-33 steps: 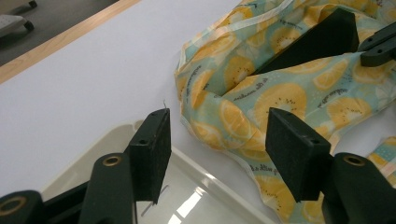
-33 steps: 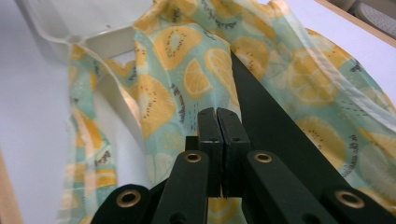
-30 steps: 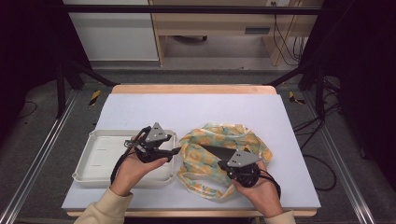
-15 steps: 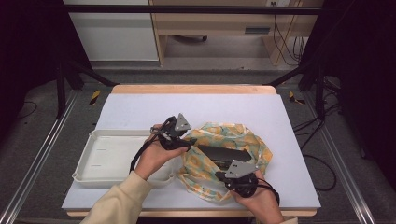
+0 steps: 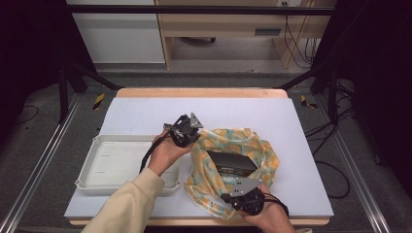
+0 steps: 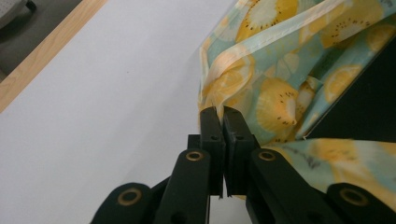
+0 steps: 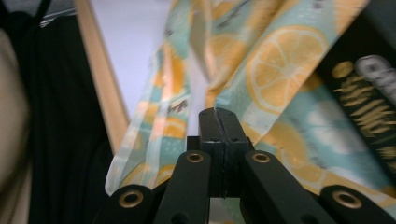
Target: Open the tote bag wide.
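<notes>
Left gripper (image 5: 195, 130) just clamped the bag (image 5: 252, 145) holding the box (image 5: 232, 163); right gripper (image 5: 236, 196) grips it too.

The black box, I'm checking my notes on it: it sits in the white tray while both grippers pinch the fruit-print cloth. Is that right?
Not quite. The black box sits on the fruit-print cloth, not in the white tray, which lies to the cloth's left, as the high view shows. Both the left gripper and the right gripper do pinch the cloth.

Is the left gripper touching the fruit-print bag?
Touching. In the left gripper view the left gripper has its jaws shut on the bag's edge.
</notes>
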`<state>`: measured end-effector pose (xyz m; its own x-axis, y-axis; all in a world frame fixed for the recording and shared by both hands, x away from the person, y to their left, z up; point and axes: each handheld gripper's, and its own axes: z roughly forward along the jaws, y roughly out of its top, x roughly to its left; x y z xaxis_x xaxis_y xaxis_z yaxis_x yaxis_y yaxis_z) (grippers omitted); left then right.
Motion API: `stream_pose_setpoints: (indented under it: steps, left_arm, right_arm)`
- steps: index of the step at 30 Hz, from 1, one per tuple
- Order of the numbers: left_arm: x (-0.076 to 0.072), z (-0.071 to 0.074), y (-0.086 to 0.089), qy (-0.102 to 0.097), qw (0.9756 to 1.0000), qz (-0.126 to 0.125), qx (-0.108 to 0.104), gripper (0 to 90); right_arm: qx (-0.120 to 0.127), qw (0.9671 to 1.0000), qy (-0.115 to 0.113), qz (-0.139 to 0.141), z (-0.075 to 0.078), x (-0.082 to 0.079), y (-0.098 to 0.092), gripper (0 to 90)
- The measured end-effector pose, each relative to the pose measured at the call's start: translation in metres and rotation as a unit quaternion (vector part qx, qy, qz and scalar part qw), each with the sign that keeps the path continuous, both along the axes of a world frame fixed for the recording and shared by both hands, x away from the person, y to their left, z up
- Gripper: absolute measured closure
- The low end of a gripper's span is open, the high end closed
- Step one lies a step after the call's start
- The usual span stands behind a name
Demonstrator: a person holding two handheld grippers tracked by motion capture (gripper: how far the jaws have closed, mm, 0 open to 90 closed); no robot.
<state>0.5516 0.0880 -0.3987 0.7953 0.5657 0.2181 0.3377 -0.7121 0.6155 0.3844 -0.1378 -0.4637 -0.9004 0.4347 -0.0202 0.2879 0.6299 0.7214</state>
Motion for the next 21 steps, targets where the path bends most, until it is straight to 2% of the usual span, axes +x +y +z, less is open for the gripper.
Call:
stream_pose_setpoints:
  steps: [2, 4, 6, 7, 8, 9, 10, 13, 17, 21]
  left_arm:
    - [0.000, -0.001, 0.000, 0.007, 1.0000, -0.004, 0.001, 89.1]
    - [-0.004, -0.001, 0.000, 0.009, 0.9999, -0.011, -0.001, 89.6]
    - [-0.009, 0.000, 0.000, 0.012, 0.9997, -0.018, -0.007, 89.8]
    - [-0.009, 0.000, 0.000, 0.012, 0.9997, -0.018, -0.007, 89.8]
    - [-0.011, 0.001, 0.000, 0.011, 0.9997, -0.023, -0.005, 89.8]
    - [-0.013, 0.001, 0.001, 0.012, 0.9996, -0.026, -0.004, 89.8]
    - [-0.015, 0.002, 0.001, 0.011, 0.9995, -0.029, -0.006, 89.8]
    - [-0.019, 0.004, 0.002, 0.015, 0.9993, -0.034, -0.006, 89.8]
    - [-0.021, 0.006, 0.001, 0.015, 0.9992, -0.036, -0.005, 89.8]
    - [-0.021, 0.006, 0.001, 0.018, 0.9991, -0.040, 0.000, 89.8]
  right_arm:
    - [-0.006, 0.9999, 0.005, 0.009, -0.003, -0.002, 0.002, 90.0]
    - [-0.008, 0.9999, 0.006, 0.004, -0.003, -0.002, 0.002, 89.7]
    - [0.001, 1.0000, 0.000, -0.005, 0.000, -0.001, 0.000, 83.0]
    - [0.001, 1.0000, 0.000, -0.005, 0.000, -0.001, 0.000, 83.0]
    - [0.012, 0.9997, -0.007, -0.020, 0.005, 0.000, -0.002, 73.3]
    - [0.012, 0.9997, -0.007, -0.020, 0.005, 0.000, -0.002, 73.3]
    - [0.020, 0.9992, -0.016, -0.032, 0.012, 0.000, -0.004, 63.0]
    - [0.027, 0.9980, -0.027, -0.051, 0.021, 0.002, -0.004, 54.0]
    - [0.027, 0.9959, -0.034, -0.079, 0.030, 0.010, 0.002, 48.2]
    - [0.029, 0.9948, -0.032, -0.092, 0.031, 0.019, 0.011, 46.3]
